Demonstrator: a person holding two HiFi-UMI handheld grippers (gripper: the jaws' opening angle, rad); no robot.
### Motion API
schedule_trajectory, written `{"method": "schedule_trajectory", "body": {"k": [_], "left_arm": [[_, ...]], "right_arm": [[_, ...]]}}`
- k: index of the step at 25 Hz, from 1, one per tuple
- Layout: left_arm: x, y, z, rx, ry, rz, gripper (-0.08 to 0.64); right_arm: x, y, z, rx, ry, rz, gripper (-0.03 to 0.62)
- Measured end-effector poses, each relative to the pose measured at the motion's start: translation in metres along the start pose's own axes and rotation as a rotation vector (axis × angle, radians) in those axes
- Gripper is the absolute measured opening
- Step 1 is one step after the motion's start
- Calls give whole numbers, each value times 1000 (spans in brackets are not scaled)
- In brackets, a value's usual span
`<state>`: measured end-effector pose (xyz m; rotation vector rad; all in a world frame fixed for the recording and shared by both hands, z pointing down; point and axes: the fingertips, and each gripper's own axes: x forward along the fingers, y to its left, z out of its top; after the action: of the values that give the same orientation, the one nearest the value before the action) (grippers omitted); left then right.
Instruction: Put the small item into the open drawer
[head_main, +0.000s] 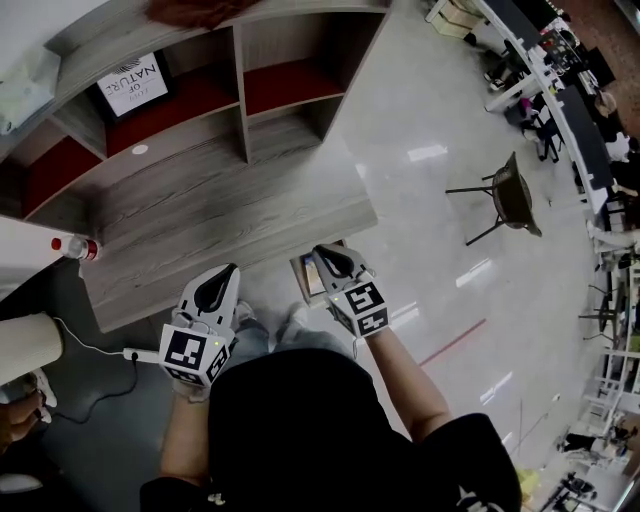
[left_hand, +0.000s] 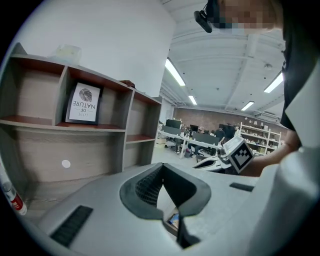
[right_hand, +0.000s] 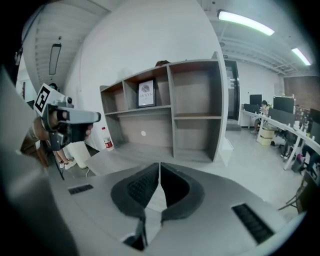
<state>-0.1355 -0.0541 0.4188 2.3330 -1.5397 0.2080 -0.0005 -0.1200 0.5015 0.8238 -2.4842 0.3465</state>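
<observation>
Both grippers are up in front of the grey wood-grain tabletop and neither one is carrying anything. The left gripper has its dark ribbed jaws tip to tip, with nothing between them, and the left gripper view confirms it. It's the same on the other side: the right gripper is closed and empty, its pads meeting in its own view.

From the head view, the small open wooden drawer sits low under the tabletop's front edge, just beneath the right gripper's nose. Through the gap under the left gripper's jaws a small blue-and-orange item peeks out inside a boxy rim (too tiny to say more).

Behind, the shelf unit's red-lined cubbies hold a white framed sign. A clear plastic bottle with a red cap lies at the tabletop's left end. A black chair stands well apart on the glossy floor.
</observation>
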Motion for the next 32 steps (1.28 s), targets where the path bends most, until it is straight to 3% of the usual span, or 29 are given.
{"method": "schedule_trajectory", "body": {"k": [14,24,32], "left_arm": [[2,-7,44,34,-77,-22,2],[2,-17,72,80,-113,-69,2],[0,-15,86,72,-131,-87,2]], "right_arm": [[-78,16,114,-71,-264,35,21],[-97,17,140,-95,-340,21,23],[-97,20,151,-77,-361,41,23]]}}
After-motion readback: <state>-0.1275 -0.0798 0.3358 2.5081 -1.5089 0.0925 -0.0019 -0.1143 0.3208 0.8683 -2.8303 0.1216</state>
